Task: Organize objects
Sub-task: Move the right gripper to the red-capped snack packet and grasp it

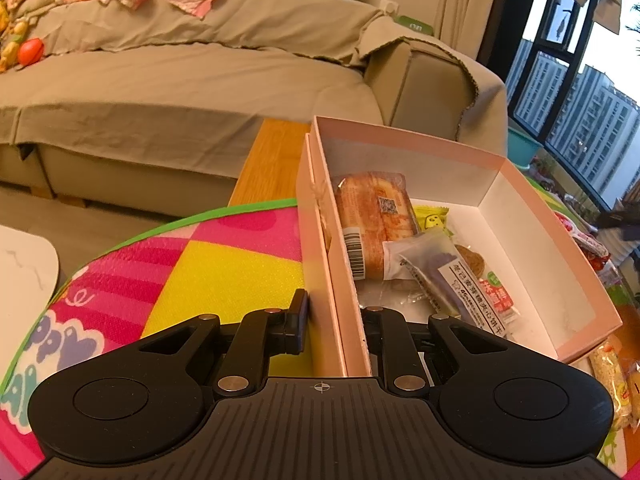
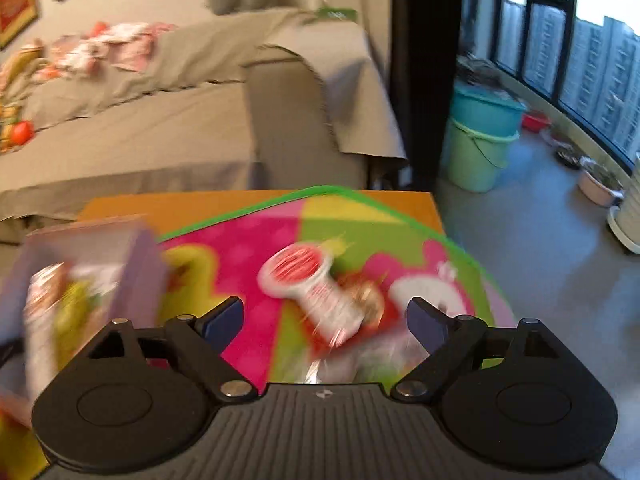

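A: Left wrist view: left gripper (image 1: pixel 332 320) clamped tight on the near side wall of the pink cardboard box (image 1: pixel 532 248). One finger outside the wall, the other inside the box.

B: Box contents?

A: Clear-wrapped orange-brown bread slice with barcode label (image 1: pixel 372 220) toward the near wall; yellow sachet with a face print (image 1: pixel 434 220) just beside it; translucent packet with purple filling and a white printed label (image 1: pixel 452 276) lying across the front, overlapping the bread. Far half of the box floor is bare white.

B: Where does the box sit?

A: On a bright pink, yellow and green play mat (image 1: pixel 224 264) spread over an orange wooden tabletop (image 1: pixel 272 160). Beige-covered sofa (image 1: pixel 180 92) behind.

B: Right wrist view?

A: Heavily blurred. Right gripper (image 2: pixel 324 320) spread wide, nothing between the fingers; blue pads (image 2: pixel 224 320) well apart. No grip on anything.

B: What lies ahead of it?

A: White and red snack packet (image 2: pixel 316 292) on the mat, past the fingertips and between them in line. The box shows as a pale smear at the left edge, packets inside it, detail unreadable. Two stacked plastic buckets, teal on pale green (image 2: pixel 480 136), stand on the floor by the window.

B: More loose packets?

A: Left view shows several beyond the box's far wall, on the mat; too cropped to identify.
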{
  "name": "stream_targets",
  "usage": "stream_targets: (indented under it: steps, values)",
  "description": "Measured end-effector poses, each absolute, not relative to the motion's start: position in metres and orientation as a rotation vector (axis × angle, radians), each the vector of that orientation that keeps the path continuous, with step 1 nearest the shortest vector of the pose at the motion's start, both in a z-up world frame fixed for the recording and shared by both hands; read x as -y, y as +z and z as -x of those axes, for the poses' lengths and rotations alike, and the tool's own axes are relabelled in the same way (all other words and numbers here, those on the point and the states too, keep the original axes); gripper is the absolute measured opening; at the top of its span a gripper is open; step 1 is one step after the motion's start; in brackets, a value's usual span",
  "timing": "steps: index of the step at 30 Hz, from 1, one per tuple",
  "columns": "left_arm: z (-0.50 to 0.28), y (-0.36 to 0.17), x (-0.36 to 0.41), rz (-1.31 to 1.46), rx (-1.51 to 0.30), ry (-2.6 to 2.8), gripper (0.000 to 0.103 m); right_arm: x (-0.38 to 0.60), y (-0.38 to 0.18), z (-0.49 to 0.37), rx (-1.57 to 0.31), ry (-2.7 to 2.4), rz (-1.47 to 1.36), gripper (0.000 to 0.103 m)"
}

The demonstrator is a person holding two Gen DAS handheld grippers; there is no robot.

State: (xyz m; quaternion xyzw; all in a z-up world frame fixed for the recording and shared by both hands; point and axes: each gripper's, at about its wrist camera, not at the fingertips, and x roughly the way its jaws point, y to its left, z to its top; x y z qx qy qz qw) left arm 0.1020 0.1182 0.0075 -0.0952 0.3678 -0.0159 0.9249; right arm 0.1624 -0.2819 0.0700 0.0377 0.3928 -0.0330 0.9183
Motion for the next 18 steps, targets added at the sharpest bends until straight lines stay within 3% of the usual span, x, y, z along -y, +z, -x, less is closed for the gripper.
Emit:
stream_targets:
  steps: [6,9,11,12,15,18]
  values:
    - [-0.102,0.008,-0.118,0.183,-0.760,-0.035,0.019,0.297,0.021,-0.237,-0.961,-0.054,-0.125,0.092]
    - [-0.102,0.008,-0.118,0.186,-0.760,-0.033,0.019,0.292,0.024,-0.228,-0.931,-0.013,-0.107,0.070]
    - [-0.102,0.008,-0.117,0.188,-0.760,-0.028,0.019,0.290,0.031,-0.212,-0.926,0.021,-0.110,0.040]
    - [-0.102,0.008,-0.117,0.190,-0.759,-0.025,0.019,0.290,0.032,-0.206,-0.938,0.030,-0.118,0.032]
    - [-0.102,0.008,-0.116,0.194,-0.759,-0.021,0.019,0.294,0.034,-0.176,-0.953,0.068,-0.165,0.028]
    - [-0.101,0.008,-0.115,0.188,-0.760,-0.020,0.019,0.291,0.037,-0.142,-0.952,0.082,-0.172,0.017]
